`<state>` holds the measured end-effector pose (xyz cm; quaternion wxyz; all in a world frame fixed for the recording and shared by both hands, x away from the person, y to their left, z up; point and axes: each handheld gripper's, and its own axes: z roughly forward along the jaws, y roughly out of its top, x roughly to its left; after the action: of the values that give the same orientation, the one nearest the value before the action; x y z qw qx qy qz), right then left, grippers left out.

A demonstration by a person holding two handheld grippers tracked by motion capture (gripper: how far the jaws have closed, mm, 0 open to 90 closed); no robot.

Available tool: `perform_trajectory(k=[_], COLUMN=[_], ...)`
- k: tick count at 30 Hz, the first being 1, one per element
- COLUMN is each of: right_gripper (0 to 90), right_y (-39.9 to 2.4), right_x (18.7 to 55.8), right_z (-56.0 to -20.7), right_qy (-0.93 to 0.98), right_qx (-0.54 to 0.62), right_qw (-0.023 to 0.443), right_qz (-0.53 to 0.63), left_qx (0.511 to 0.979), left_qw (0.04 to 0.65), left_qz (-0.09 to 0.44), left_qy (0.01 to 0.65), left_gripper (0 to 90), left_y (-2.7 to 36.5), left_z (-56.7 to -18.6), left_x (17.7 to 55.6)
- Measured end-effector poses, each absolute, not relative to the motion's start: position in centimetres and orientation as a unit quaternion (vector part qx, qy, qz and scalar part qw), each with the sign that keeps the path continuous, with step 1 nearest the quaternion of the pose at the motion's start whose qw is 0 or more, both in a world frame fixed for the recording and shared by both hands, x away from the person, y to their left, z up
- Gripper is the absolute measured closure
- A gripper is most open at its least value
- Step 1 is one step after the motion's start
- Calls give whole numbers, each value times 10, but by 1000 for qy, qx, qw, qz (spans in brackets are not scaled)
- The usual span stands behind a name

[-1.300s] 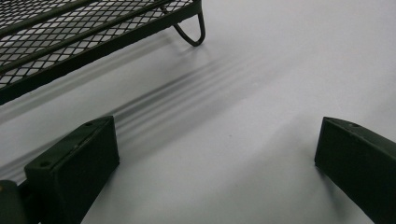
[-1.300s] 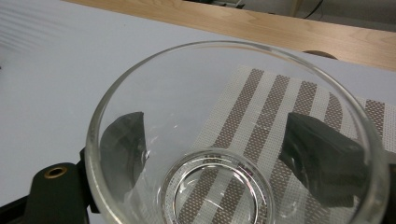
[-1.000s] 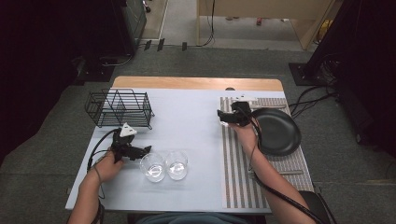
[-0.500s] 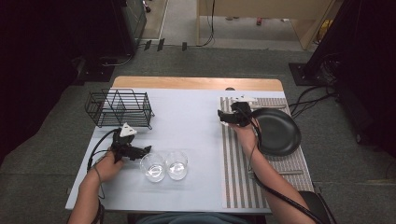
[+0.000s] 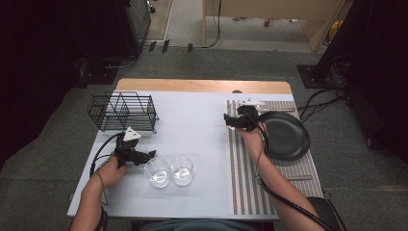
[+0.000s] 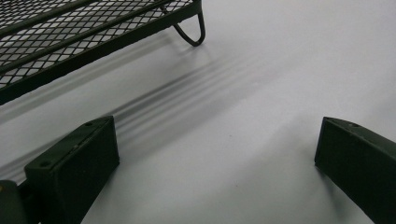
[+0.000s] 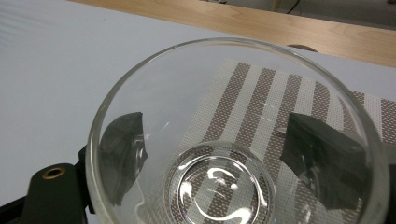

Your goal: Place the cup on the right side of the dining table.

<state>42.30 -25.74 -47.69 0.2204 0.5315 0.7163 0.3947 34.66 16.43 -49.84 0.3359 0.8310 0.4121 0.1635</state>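
Observation:
My right gripper (image 5: 229, 120) hovers at the far left corner of the striped placemat (image 5: 245, 178), beside a black plate (image 5: 285, 135). In the right gripper view a clear glass (image 7: 219, 186) stands upright between the jaws of the right gripper (image 7: 210, 140). Both black pads lie against its walls. The jaws have just been opening a little, with the glass still between them. My left gripper (image 5: 151, 155) rests low over the pale table (image 5: 192, 120), open, with nothing between its fingers. Just right of it stand two empty glasses (image 5: 157, 172) (image 5: 182, 169).
A black wire rack (image 5: 122, 111) sits at the far left of the table, and its mesh edge (image 6: 70, 37) shows just ahead of the left gripper (image 6: 215, 135). Cables trail from both grippers. The placemat (image 7: 261, 93) reaches to the wooden far edge.

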Motion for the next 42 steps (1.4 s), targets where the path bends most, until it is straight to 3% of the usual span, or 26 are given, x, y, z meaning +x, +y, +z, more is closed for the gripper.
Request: perform_trajectory(k=[42], right_gripper=[158], right_y=[-258], right_x=[421], right_z=[-458], right_qy=[711], right_qx=[530], right_qw=[226], right_qz=[403], left_qx=[831], left_qw=[336], left_qz=[164], left_qy=[412], left_gripper=[0], left_y=[164], left_z=[-498], left_x=[347])
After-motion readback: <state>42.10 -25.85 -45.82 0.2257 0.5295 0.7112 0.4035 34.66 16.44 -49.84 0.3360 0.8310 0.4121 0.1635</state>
